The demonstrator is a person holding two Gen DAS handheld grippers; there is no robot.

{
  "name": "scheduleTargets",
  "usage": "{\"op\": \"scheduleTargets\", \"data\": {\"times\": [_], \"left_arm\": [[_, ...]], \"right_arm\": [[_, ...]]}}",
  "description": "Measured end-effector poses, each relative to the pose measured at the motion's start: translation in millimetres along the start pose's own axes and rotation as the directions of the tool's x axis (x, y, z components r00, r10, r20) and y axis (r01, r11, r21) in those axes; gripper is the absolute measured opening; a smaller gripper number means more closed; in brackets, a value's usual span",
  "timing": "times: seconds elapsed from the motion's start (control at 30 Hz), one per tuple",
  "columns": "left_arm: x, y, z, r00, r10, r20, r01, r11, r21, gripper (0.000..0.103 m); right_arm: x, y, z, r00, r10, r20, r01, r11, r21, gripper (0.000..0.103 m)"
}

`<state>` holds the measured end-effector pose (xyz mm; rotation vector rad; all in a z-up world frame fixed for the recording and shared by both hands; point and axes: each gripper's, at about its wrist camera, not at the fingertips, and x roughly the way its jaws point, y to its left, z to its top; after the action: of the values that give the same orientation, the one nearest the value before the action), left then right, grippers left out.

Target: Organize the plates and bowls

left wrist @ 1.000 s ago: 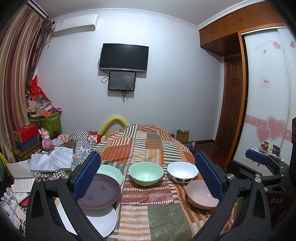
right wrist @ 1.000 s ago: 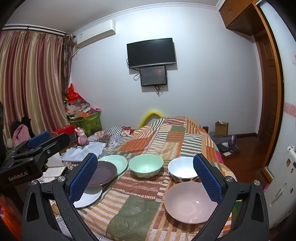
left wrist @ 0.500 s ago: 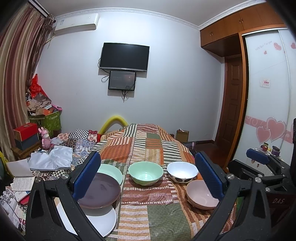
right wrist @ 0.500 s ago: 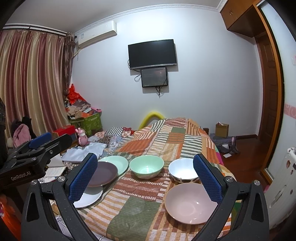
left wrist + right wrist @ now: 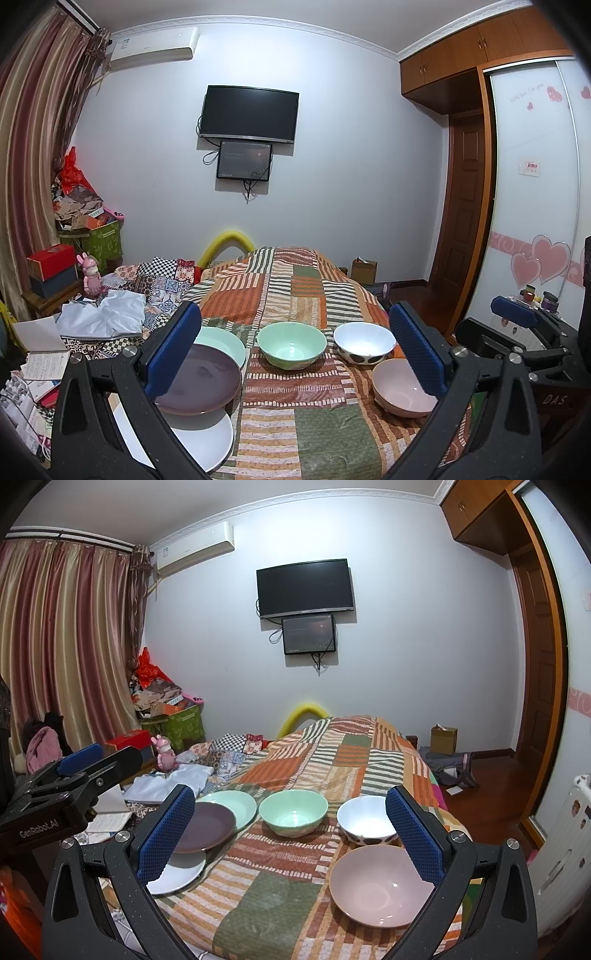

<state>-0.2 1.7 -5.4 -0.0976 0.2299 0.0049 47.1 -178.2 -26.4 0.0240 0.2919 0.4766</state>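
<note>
Bowls (image 5: 293, 812) upright, rims up, on quilt (image 5: 343, 753); left tool (image 5: 295, 343), right tool (image 5: 291, 830) spread, empty.

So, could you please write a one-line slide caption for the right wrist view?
Open right gripper above a patchwork quilt bearing three bowls and three overlapping plates.

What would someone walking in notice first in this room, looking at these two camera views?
Probably the dishes laid out on the striped patchwork bedspread: a green bowl, a white spotted bowl and a pink bowl to the right, with overlapping purple, green and white plates on the left. Both open grippers, left and right, hang above them, holding nothing. A dark television hangs on the far wall.
</note>
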Motion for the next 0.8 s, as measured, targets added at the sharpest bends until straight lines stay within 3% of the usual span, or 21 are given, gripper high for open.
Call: {"op": "scheduleTargets", "data": {"times": [0.8], "left_arm": [[4.8, 7.1, -1.1, 1.000, 0.007, -0.017, -0.007, 1.000, -0.009, 0.103]], "right_arm": [[3.3, 0.1, 1.7, 1.000, 0.016, -0.011, -0.016, 1.000, 0.010, 0.103]]}}
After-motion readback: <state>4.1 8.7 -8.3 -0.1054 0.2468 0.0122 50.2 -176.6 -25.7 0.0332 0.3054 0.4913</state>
